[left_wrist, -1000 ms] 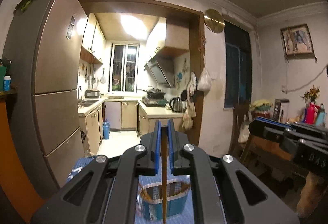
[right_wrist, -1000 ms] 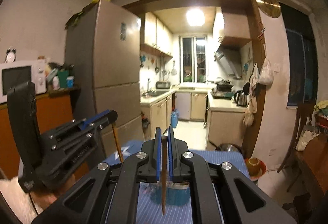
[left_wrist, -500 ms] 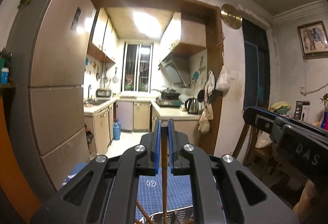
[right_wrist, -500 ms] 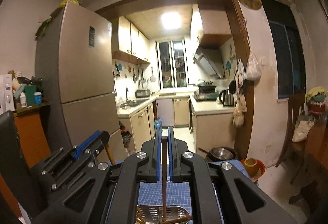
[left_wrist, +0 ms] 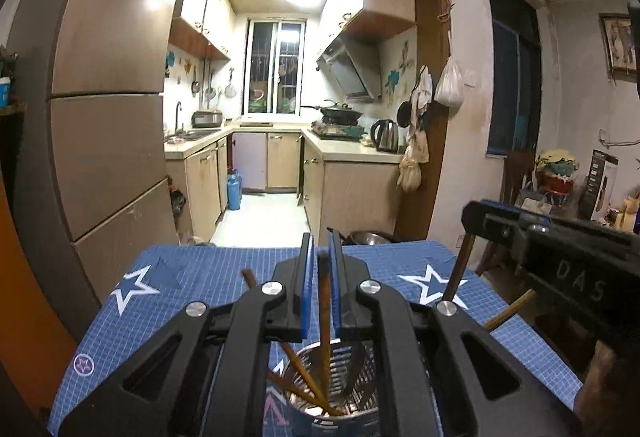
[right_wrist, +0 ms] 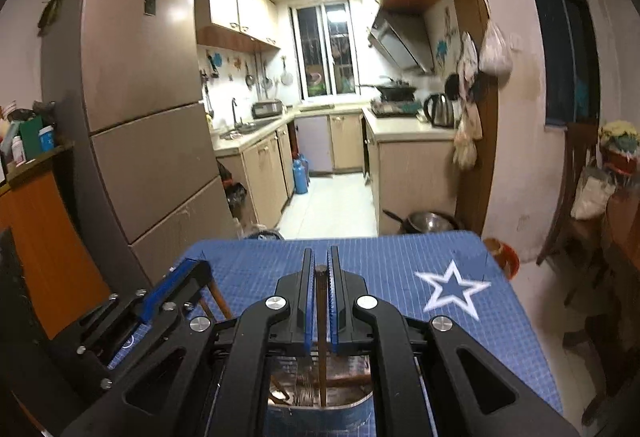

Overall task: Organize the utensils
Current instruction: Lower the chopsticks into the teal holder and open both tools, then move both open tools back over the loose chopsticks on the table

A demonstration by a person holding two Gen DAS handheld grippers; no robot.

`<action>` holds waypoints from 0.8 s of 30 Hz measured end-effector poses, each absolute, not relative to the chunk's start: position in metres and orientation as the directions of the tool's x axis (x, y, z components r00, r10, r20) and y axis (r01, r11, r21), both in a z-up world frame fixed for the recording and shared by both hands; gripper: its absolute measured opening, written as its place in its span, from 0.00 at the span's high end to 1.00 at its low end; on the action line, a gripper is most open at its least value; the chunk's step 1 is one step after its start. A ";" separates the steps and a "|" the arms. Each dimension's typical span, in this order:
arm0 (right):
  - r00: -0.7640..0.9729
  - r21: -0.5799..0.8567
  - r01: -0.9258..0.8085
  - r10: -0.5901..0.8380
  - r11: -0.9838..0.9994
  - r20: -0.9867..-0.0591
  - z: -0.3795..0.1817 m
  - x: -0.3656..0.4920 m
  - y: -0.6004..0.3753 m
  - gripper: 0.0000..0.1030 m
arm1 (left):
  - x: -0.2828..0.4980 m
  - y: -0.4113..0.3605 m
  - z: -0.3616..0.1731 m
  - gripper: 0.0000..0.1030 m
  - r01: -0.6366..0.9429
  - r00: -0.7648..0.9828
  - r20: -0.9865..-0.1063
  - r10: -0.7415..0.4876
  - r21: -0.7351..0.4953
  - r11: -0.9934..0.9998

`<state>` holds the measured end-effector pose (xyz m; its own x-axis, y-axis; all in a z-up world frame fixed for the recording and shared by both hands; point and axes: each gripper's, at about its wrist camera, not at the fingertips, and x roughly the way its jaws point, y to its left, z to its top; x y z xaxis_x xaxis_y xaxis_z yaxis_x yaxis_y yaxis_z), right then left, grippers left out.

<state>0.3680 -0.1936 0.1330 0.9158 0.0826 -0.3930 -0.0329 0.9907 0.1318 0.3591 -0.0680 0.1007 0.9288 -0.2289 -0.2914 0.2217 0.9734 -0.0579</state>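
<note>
- A blue grid mat (left_wrist: 224, 277) with white stars is spread over the table.
- Left gripper (left_wrist: 319, 269) is clamped on a chopstick (left_wrist: 325, 313) dipping into the metal holder (left_wrist: 340, 389).
- Right gripper (right_wrist: 319, 285) is pinched on another chopstick (right_wrist: 321, 337) above that holder.
- Fridge (right_wrist: 136, 109) and kitchen are seen behind.

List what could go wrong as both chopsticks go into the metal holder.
1. The left gripper and right gripper crowd over one metal holder; they could collide.
2. The left chopstick points among slanted chopsticks already inside; it might jam or lever them out.
3. The right chopstick hangs near the holder's rim; released early, it could tip onto the blue mat.
</note>
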 end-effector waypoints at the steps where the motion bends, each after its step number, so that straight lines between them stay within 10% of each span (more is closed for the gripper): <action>1: 0.912 0.134 -0.026 0.078 0.991 -0.402 0.131 0.368 -0.194 0.93 | 0.356 -0.065 0.102 0.94 0.218 0.930 -0.289 -0.225 -0.059 0.974; 11: 0.947 0.172 -0.063 0.113 0.983 -0.300 0.179 0.272 -0.235 0.92 | 0.276 -0.005 0.173 0.93 0.180 0.974 -0.106 -0.199 -0.162 0.970; 14: 0.944 0.191 -0.132 0.182 0.973 -0.274 0.186 0.200 -0.256 0.92 | 0.224 0.019 0.188 0.63 0.158 0.986 -0.026 -0.163 -0.141 0.977; 17: 0.947 0.168 -0.172 0.210 0.971 -0.245 0.179 0.125 -0.275 0.77 | 0.157 0.040 0.189 0.57 0.157 0.987 0.050 -0.155 -0.055 0.986; 24: 0.960 0.095 -0.118 0.138 0.989 -0.245 0.128 0.000 -0.309 0.71 | 0.044 0.044 0.137 0.53 0.215 0.976 -0.030 -0.214 0.177 0.960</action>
